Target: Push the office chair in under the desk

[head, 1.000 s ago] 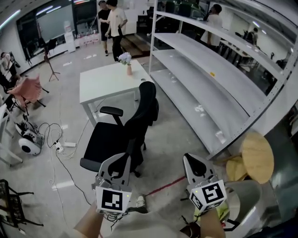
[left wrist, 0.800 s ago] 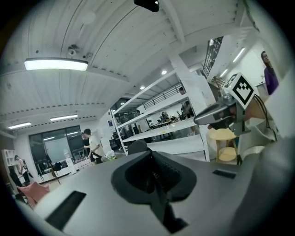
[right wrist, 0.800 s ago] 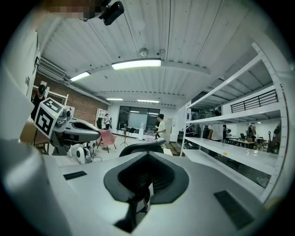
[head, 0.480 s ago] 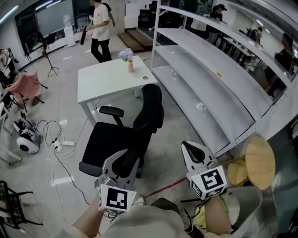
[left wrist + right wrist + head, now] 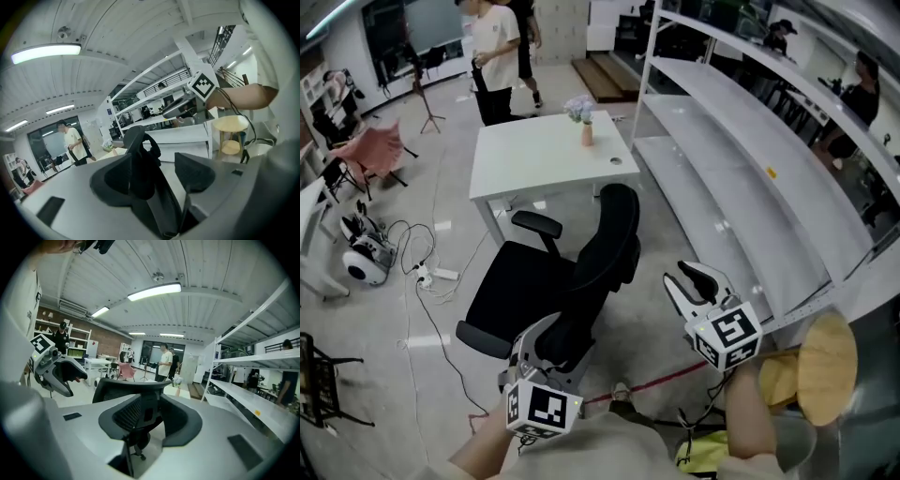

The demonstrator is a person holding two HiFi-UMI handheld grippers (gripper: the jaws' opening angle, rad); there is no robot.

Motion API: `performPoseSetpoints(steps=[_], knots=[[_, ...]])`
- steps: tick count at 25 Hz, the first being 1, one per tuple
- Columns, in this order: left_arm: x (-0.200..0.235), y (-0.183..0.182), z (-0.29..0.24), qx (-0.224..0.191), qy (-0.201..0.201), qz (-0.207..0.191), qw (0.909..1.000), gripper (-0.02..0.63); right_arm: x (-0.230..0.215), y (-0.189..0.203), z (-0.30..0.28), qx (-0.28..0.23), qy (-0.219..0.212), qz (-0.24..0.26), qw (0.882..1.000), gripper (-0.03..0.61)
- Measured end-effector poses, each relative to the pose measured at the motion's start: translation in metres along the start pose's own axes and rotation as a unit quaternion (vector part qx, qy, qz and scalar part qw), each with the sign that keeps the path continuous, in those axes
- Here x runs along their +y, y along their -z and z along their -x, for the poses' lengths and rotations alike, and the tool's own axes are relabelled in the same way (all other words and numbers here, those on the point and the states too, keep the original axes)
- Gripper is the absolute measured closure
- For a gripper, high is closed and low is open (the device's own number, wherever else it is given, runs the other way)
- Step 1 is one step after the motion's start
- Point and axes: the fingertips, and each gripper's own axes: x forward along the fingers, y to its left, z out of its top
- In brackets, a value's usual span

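The black office chair (image 5: 546, 281) stands on the floor just in front of the white desk (image 5: 534, 155), its backrest (image 5: 617, 234) towards me. My left gripper (image 5: 546, 336) is low behind the backrest. Its jaws have just been opening and now stand wide, with the backrest's edge (image 5: 139, 159) showing between them. My right gripper (image 5: 692, 278) is in the air to the right of the backrest. Its jaws have also just been opening, and the chair back (image 5: 140, 394) shows in their gap, farther off. Neither gripper holds anything.
A long white shelving rack (image 5: 741, 178) runs along the right. A round wooden stool (image 5: 820, 356) stands at my right. A flower vase (image 5: 585, 127) is on the desk. Cables and a power strip (image 5: 431, 277) lie at left. A person (image 5: 492, 56) stands behind the desk.
Both grippers have moved forward to the chair's back, and both sets of jaws have opened. The person beyond the desk has walked to the left.
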Motion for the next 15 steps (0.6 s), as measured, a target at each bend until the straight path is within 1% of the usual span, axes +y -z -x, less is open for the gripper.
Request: performPoseSetpoints(steps=[4, 8, 12, 15], knots=[[-0.010, 0.014, -0.024, 0.049, -0.011, -0.011, 0.9987, 0.325, -0.028, 0.015, -0.036, 0.021, -0.053, 0.021, 0.998, 0.410], [-0.020, 0.036, -0.045, 0.114, -0.025, -0.007, 0.9932, 0.325, -0.049, 0.033, -0.071, 0.047, -0.107, 0.064, 0.991, 0.391], [-0.027, 0.060, -0.058, 0.165, -0.052, 0.004, 0.9850, 0.356, -0.062, 0.054, -0.104, 0.082, -0.164, 0.116, 0.976, 0.366], [-0.028, 0.080, -0.065, 0.203, -0.066, 0.008, 0.9770, 0.362, -0.064, 0.062, -0.128, 0.090, -0.201, 0.154, 0.963, 0.336]])
